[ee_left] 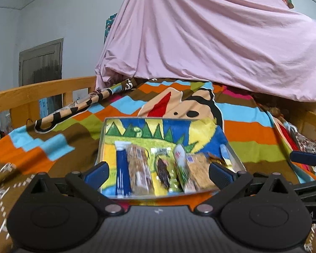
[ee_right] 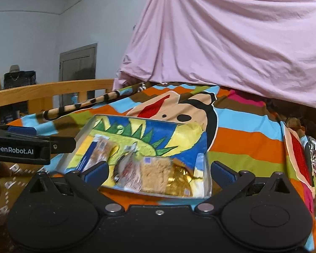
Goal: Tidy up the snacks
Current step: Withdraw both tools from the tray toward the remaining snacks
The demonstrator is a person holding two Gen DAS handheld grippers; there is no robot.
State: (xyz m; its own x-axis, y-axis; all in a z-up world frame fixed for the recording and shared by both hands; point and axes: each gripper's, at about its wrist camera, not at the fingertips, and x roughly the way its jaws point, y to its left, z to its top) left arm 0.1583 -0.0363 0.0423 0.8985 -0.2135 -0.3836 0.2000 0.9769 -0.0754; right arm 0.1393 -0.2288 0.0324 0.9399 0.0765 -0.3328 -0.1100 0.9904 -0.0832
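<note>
I see a shallow metal tray (ee_left: 101,139) with thin, shiny walls lying on the bed's striped blanket (ee_left: 248,130), a soft fabric in orange, blue, green and brown blocks. A bright cartoon-printed cloth lines the tray. Along its near edge the snacks (ee_left: 164,168) lie side by side in crinkly wrappers: a dark blue tube (ee_left: 122,168), speckled grain bars, clear packets, and gold foil (ee_right: 180,178) at the right; motion blur keeps me from reading any label, so the bars may be crackers. My left tool (ee_left: 158,172) stands spread wide with nothing between its blue ribbed pads, the row of snacks just beyond and between them. My right tool (ee_right: 158,172) is likewise spread and empty, facing the tray's right half. Behind, a smooth pink sheet (ee_left: 210,38) drapes in folds beside a wooden rail (ee_left: 42,88).
</note>
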